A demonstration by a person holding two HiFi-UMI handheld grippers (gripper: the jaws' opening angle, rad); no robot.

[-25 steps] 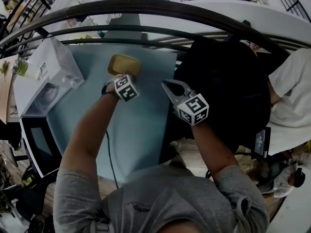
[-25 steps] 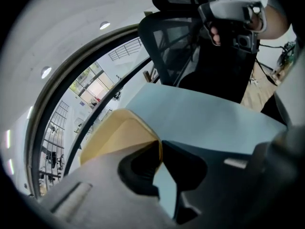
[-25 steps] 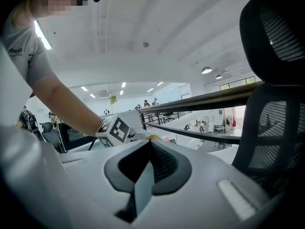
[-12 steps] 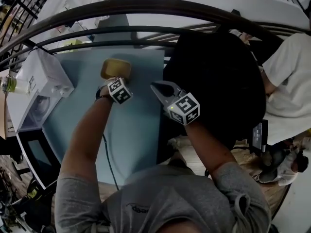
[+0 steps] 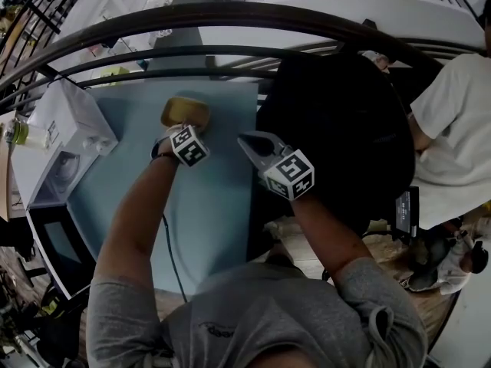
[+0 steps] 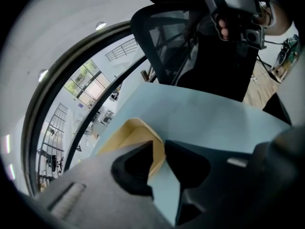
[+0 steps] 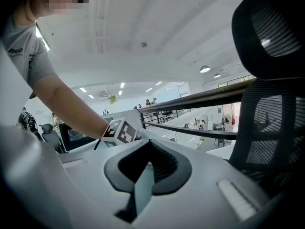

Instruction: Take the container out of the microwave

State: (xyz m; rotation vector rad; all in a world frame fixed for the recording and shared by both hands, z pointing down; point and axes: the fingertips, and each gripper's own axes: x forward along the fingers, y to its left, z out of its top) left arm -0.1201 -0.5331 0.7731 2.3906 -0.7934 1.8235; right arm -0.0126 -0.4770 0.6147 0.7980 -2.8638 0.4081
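Container [image 5: 184, 112] near far edge of table [image 5: 219, 213], open surface nearside

Head view: dim and greyish, with even light and only soft shadow on the worktop [image 5: 215, 205]. Wide-angle distortion bends the railing [image 5: 230, 10] into arcs, and the black chair [image 5: 337, 129] loses all detail. Left gripper view: black vignette at the corners, bright daylight through distant windows [image 6: 88, 82], the near fingers [image 6: 133, 168] soft and out of focus. Right gripper view: bright white ceiling lit by lamps [image 7: 204, 69]; foreground blurred, edges curved.
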